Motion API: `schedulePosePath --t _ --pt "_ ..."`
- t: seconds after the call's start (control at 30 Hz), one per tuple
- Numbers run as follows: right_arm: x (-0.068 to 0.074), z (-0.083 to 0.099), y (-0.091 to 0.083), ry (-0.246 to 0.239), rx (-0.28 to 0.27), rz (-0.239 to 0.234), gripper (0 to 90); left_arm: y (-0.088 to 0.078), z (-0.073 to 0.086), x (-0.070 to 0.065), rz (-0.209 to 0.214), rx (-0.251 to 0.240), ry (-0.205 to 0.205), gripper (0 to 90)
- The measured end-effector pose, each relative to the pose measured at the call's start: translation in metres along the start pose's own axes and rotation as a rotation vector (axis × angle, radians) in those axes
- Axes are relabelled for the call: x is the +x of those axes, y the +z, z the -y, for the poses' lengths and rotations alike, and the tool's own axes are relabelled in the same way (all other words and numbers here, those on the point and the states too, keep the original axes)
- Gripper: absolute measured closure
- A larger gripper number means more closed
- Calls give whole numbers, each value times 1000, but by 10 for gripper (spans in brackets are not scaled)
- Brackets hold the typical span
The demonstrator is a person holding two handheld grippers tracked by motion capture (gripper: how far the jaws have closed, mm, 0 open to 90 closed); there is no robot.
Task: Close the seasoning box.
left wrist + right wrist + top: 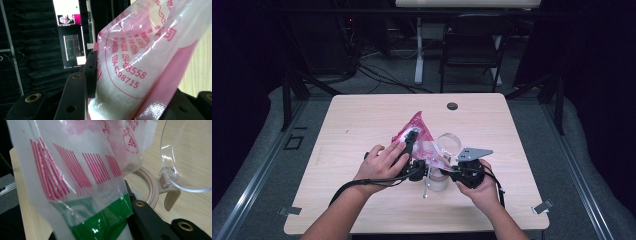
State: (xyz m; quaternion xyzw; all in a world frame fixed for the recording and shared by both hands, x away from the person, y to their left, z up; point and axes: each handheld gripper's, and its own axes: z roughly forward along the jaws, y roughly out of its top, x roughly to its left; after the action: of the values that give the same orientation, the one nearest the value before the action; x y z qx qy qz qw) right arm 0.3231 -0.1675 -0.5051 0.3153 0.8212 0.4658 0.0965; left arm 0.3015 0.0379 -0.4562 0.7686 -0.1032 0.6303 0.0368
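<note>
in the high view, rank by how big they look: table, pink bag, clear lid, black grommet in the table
1. table
2. pink bag
3. clear lid, plainly smaller than the bag
4. black grommet, smallest, though it lies farther from the camera

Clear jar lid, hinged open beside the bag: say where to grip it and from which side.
Probably best the lid's free curved rim, from the side away from the beige hinge tab. The lid stands tilted open on that tab, and the pink-printed bag crowds the other side, held by both grippers.

The pink bag (140,62) carries red digits "8558" and "98715".
</note>
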Motion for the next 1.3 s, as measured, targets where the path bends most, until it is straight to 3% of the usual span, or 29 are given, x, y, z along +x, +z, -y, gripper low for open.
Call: schedulePosePath --t 0.07,0.27,0.47,0.87,0.97,1.3 --pt "0 0 0 -1 -1 3 900 1 0 0 12 6 -9 643" --pt "-1 0 0 5 -1 14 900 1 -1 0 12 4 18 643" --pt "-2 1 -1 11 1 17 900 1 -2 -1 19 2 3 643" --pt "-2 1 0 5 7 27 900 3 0 1 48 9 34 638" --pt "-2 1 0 4 9 30 900 2 0 2 49 13 58 633" --pt "-1 1 0 3 7 23 900 2 -2 6 63 15 72 631"
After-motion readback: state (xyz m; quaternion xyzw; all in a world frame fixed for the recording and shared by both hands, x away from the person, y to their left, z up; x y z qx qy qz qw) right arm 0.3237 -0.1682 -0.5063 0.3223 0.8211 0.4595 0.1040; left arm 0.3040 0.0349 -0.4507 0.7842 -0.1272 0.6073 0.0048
